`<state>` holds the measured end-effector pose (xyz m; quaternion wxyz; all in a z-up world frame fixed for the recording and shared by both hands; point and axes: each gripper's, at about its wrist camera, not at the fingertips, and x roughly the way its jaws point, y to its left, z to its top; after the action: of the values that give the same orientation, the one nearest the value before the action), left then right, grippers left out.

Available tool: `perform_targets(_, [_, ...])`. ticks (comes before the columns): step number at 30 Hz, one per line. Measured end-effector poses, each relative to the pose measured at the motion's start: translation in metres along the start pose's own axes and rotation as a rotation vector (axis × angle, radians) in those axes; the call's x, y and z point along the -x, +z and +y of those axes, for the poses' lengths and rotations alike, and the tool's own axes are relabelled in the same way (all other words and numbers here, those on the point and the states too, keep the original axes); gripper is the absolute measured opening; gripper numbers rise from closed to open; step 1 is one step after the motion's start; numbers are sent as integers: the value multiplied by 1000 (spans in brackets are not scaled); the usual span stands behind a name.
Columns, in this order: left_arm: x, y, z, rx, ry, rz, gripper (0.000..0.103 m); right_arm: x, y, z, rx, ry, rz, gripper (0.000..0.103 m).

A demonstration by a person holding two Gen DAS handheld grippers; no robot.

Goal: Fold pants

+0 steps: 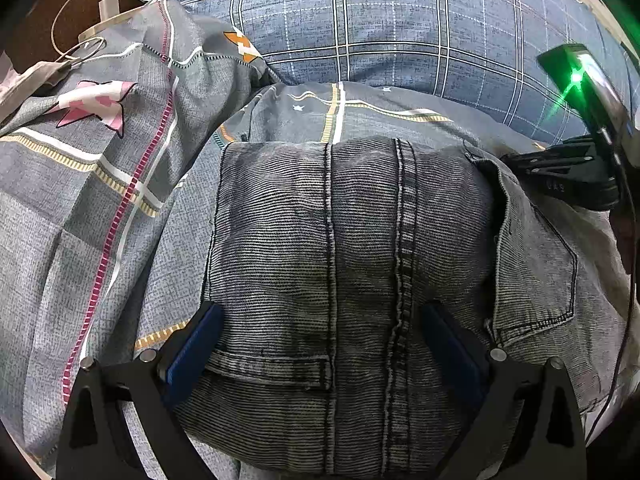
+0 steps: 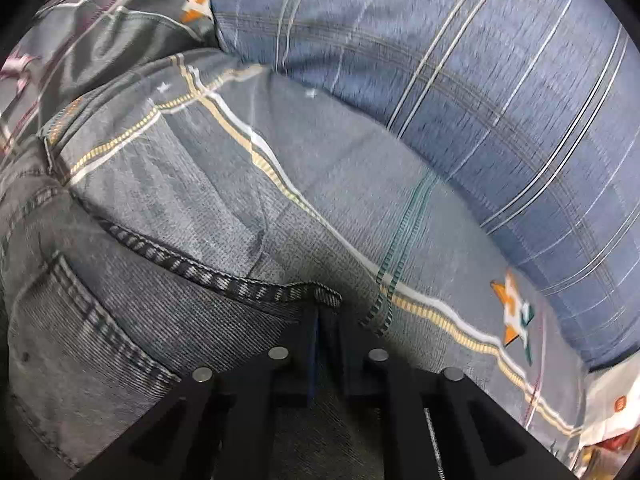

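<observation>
Jeans [image 1: 352, 248]: grey ribbed denim, folded, on plaid sheet [image 1: 80, 208]. Left gripper [image 1: 320, 344] spread wide over them; right gripper [image 2: 318, 320] pinching their hem.

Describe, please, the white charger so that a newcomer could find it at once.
Start from the grey jeans lying on the patterned bedsheet and look to the far left corner, where brown floor shows. There lies the white charger with its looped cable, the only hard, plain white thing beside all the fabric.
</observation>
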<state>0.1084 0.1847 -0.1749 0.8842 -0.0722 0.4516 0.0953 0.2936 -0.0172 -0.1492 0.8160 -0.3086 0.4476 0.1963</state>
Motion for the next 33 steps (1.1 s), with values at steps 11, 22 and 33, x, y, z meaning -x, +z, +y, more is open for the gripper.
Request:
perform_targets(11, [5,-5,-6,-3,36,-33,100,86,-149,-72,-663,278,-140,82])
perform_targets(22, [66,-4,-27,-50,65,-186,100,127,-271,-170,-983,397,-268,86])
perform_targets(33, [34,-34,-55,-115,31,-47,100,111,-375,-244,-1384,511,-451,88])
